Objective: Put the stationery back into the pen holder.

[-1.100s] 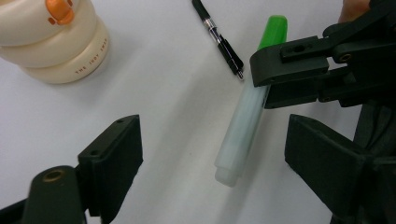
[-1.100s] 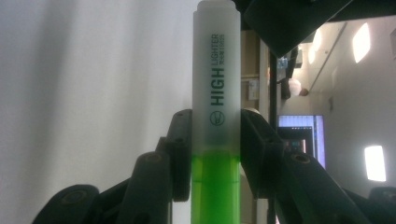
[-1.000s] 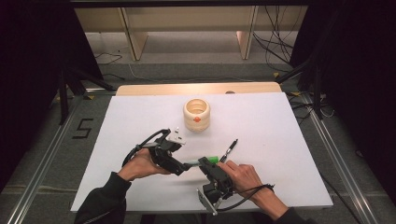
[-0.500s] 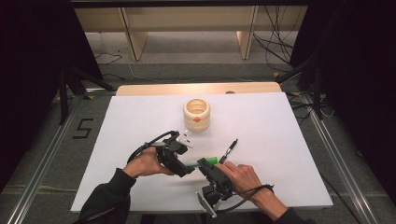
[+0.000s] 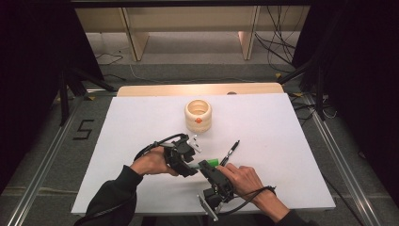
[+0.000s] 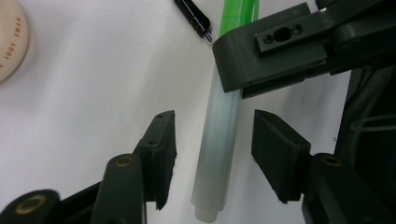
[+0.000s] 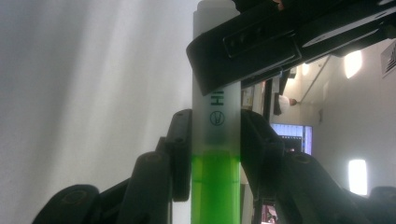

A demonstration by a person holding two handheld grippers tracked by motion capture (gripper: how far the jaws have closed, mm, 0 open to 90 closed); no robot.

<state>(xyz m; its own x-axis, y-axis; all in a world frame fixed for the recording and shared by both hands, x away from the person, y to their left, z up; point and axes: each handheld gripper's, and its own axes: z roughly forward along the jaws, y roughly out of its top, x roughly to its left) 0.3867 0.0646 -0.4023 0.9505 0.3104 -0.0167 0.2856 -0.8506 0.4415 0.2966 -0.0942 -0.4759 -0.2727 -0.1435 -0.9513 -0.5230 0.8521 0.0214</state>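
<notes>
White tabletop (image 5: 117, 155), and we start at the left, where a dark sleeve comes in and the left hand (image 5: 151, 162) brings its left gripper (image 5: 193, 162) toward the middle. Its jaws have just been closing, and the left gripper view shows the frosted end of a highlighter (image 6: 218, 140) sitting between the two black pads (image 6: 161, 149), with a sliver of daylight on either side. So not gripped yet: around it, not on it.

Centre now. The highlighter is off the table, bridging the two tools, green end (image 5: 212, 162) peeking out between them. Beyond it stands a pale wooden cup (image 5: 198, 114), well apart, and a black pen (image 5: 230, 152) lies on the table just right of the action.

On to the right: the right hand (image 5: 242, 178) holds the right gripper (image 5: 211, 168), clamped firmly on the highlighter's barrel. In its own view the pads (image 7: 182, 154) squeeze the barrel right where green meets frosted.

Where does that leave us? The marker is picked up and presented, which is the first half done. I'd say what remains is for the left tool to finish its bite on the frosted end, then a pull apart or a handover; which one, I can't tell.
</notes>
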